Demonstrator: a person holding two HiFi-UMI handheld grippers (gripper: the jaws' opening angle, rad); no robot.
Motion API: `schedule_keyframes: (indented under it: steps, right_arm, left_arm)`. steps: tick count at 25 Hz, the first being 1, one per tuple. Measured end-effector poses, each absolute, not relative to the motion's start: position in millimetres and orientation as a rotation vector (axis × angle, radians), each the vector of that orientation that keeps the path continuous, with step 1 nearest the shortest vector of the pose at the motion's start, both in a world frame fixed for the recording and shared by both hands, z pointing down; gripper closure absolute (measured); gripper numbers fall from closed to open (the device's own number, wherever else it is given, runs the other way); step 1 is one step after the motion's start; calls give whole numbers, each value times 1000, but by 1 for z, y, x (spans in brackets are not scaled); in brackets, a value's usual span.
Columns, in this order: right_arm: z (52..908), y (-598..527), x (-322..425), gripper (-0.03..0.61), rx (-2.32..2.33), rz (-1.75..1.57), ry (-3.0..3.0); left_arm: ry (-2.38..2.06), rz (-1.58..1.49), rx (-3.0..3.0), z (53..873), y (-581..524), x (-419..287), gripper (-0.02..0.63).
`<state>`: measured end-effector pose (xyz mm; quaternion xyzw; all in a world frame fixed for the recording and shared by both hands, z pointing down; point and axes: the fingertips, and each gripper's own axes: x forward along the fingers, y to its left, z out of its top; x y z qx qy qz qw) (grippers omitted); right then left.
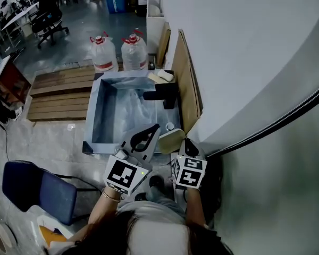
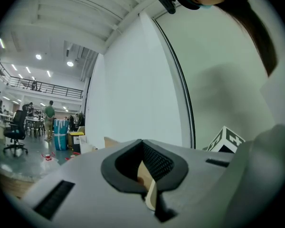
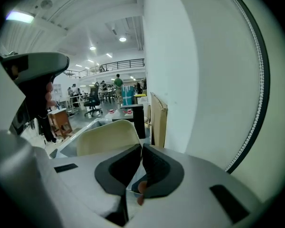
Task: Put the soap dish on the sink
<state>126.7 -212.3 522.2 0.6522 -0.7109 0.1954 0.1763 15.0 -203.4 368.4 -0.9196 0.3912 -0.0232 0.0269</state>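
The cream rounded plastic soap dish [image 1: 171,141] is plain, with no pattern. The rectangular sink basin [image 1: 94,116] is blue-grey, and the blocky tap [image 1: 162,93] on it is black. The left gripper [image 1: 156,126] and right gripper [image 1: 184,141] are grey with black pads, and their cubes bear black-and-white square markers. Two clear plastic water jugs [image 1: 105,54] have red caps. The slatted wooden pallet [image 1: 61,92] is brown and the padded chair [image 1: 37,187] dark blue.

A cream soap dish [image 1: 171,141] with rounded corners sits off the surface at the near right corner of the sink [image 1: 93,116]. Its near edge is pinched in the closed jaws of the right gripper [image 1: 182,144]. The sink is a rectangular blue-grey basin with raised walls and a pale, glossy bottom.
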Motion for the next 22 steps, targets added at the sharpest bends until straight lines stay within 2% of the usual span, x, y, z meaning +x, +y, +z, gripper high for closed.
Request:
schedule_keyframes:
  steps: [22]
  right_arm:
    - [598, -233, 128, 543, 1705, 639, -1880]
  left_arm:
    - [1208, -120, -2838, 377, -236, 22, 611]
